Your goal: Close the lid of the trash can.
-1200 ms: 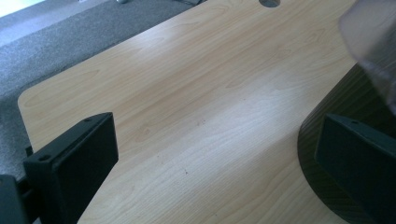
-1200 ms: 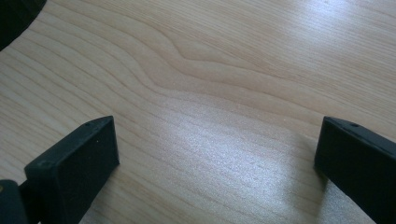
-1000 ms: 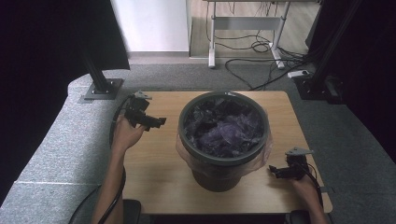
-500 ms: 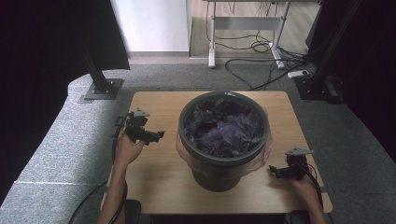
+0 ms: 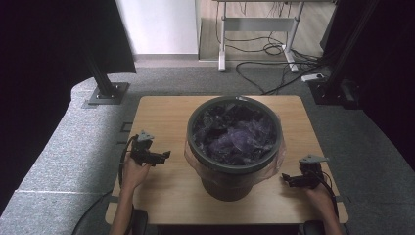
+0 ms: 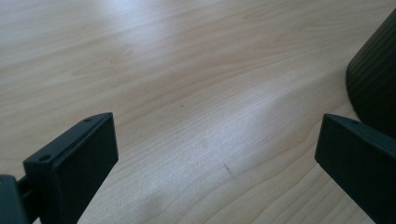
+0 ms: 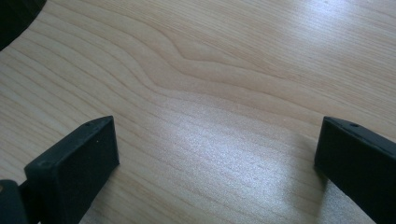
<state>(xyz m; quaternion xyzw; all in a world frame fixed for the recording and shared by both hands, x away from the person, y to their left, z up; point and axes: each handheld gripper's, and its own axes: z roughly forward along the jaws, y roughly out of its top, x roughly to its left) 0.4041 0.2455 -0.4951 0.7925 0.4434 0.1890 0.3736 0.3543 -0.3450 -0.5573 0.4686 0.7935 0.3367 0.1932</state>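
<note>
The dark ribbed bin (image 5: 235,147) is placed near the middle of the wooden table (image 5: 161,112), upright, and is lined with a clear plastic bag (image 5: 193,159) whose edge is folded out and down over the rim; crumpled purple-tinted material (image 5: 235,137) is seen inside it, though whether that is waste or more liner cannot be told. As far as can be judged, the bag is seated in the bin and draped over its lip, and nothing of it has been lifted, gathered or tied, so the handling of the liner is taken to be at its start, with all of the grasping left to do. The left gripper (image 5: 164,155) is held just beside the bin on its left, low over the table and pointed toward the bin's wall; in the left gripper view its jaws are spread wide over bare wood, with the ribbed wall (image 6: 373,74) of the bin at the right edge, and nothing is held or touched between them. The right gripper (image 5: 286,179) is held near the bin's lower right, apart from it and from the hanging plastic; in the right gripper view its jaws are likewise spread wide over bare wood, and nothing is gripped.
</note>
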